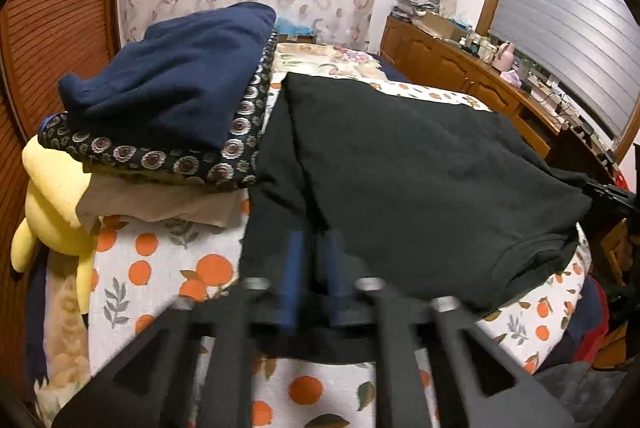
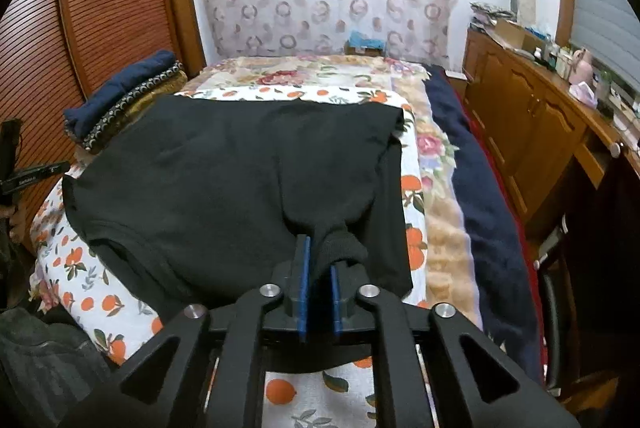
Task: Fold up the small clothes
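A black garment [image 1: 420,167] [image 2: 224,167] lies spread on the orange-print bedspread [image 1: 160,268] [image 2: 100,292], with one side flap folded over its middle. My left gripper [image 1: 314,240] is low over the garment's near left edge. Its blue pads [image 1: 294,268] stand a little apart, blurred, with dark cloth under them and nothing pinched. My right gripper [image 2: 320,256] is at the near right corner. Its pads are slightly apart, and a bunched fold of the black cloth still sits between them.
A stack of folded clothes, navy [image 1: 172,75] [image 2: 120,87] on top of a flower-patterned piece [image 1: 180,159], sits at the bed's left side by a yellow plush toy [image 1: 52,195]. A slatted wooden door [image 2: 100,7] stands on the left, a cluttered wooden cabinet [image 2: 520,131] on the right.
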The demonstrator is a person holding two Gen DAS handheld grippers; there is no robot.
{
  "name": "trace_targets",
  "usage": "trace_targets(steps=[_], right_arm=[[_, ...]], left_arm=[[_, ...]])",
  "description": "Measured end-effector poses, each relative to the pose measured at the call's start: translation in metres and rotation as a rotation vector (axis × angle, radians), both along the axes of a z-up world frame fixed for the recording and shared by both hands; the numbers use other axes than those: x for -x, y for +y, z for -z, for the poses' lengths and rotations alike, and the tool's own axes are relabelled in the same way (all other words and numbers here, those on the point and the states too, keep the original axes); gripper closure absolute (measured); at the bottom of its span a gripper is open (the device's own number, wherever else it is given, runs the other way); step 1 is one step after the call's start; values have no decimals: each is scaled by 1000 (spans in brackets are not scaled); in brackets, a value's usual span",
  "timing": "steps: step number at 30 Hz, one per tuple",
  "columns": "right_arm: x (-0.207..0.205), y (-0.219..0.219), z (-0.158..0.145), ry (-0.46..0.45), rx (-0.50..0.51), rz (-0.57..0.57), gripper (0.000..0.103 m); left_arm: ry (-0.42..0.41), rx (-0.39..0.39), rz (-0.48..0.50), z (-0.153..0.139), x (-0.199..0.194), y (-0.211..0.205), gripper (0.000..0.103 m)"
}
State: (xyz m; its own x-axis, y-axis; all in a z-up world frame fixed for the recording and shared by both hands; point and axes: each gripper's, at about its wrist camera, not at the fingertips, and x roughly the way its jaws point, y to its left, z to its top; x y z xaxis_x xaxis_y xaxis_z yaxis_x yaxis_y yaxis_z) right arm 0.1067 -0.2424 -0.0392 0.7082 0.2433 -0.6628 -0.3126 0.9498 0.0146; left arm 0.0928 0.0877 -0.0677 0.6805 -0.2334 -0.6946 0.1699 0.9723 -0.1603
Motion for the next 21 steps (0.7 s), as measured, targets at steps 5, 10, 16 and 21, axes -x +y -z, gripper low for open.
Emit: trace_targets(steps=[5,10,16,21], right_arm=[[6,12,-5,-10,42,-1,64],[14,17,-13,-52,76,8,46],[17,18,-11,-87,84,13,38],[1,35,13,-57,67,-26,38]], left_arm=[[8,-31,-3,5,-2,-4,53],[35,-31,6,13,-9,-6,31],[64,-28,-10,23,-18,-6,27],[89,-29,-14,30,-25,-10,27]])
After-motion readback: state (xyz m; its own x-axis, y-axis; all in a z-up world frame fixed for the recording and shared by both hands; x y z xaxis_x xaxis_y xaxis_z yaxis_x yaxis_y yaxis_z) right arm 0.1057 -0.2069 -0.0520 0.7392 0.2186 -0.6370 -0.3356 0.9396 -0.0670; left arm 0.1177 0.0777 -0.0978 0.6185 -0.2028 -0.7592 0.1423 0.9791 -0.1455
